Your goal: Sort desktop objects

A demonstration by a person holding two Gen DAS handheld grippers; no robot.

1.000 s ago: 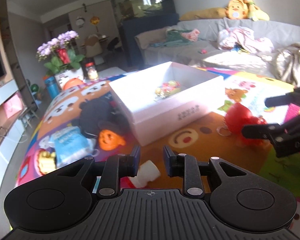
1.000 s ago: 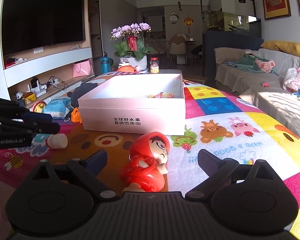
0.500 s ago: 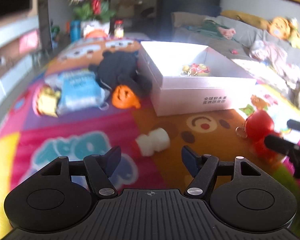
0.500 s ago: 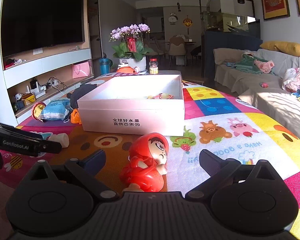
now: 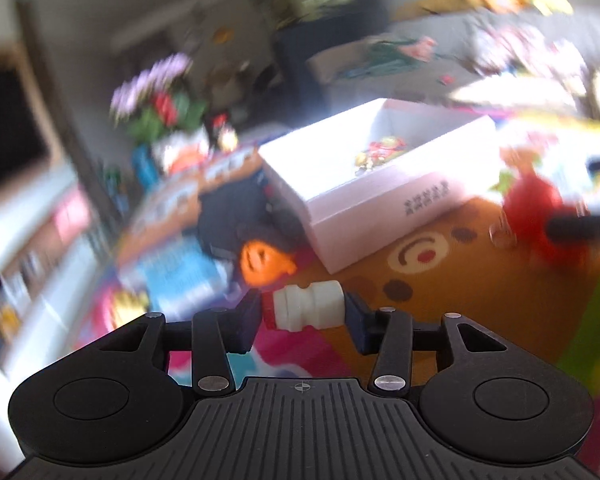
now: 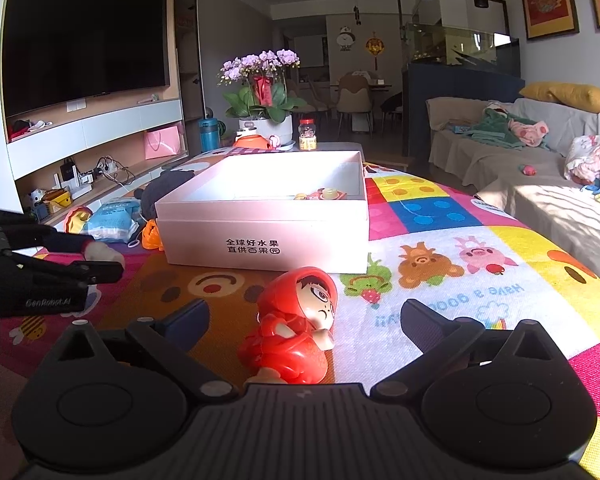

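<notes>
- White and ribbed, with a red cap, one small bottle (image 5: 306,306) lies sideways between the fingers of the left gripper (image 5: 302,314); the jaws have just been closing and both pads appear to touch its two ends, so the gripper holds it narrow.
- Seen from the right wrist view, the bottle (image 6: 102,251) shows pale between the left gripper's black fingers (image 6: 96,270), to the left of the white box (image 6: 260,220) and near its front corner.
- One red hooded doll (image 6: 296,328) lies on its side on the patterned mat (image 6: 440,248), in front of the box and between the fingers of the right gripper (image 6: 304,320), which stands wide open with neither pad touching the doll.
- Counted: one white box, open on top, with a few small coloured toys (image 6: 322,195) inside near its right wall; one orange pumpkin toy (image 5: 262,262) at the box's left front corner; one black plush (image 5: 230,216) behind it; one blue packet (image 6: 114,218) further left of the box.
- One pot of purple flowers (image 6: 262,92) stands behind the box.
- Half a second ago the left gripper was wider and the bottle lay ahead of its fingers on the mat; now the bottle sits between them.
- Left wrist view is now blurred, where a second ago it was sharp; the right wrist view matches its earlier picture, the doll unmoved.
</notes>
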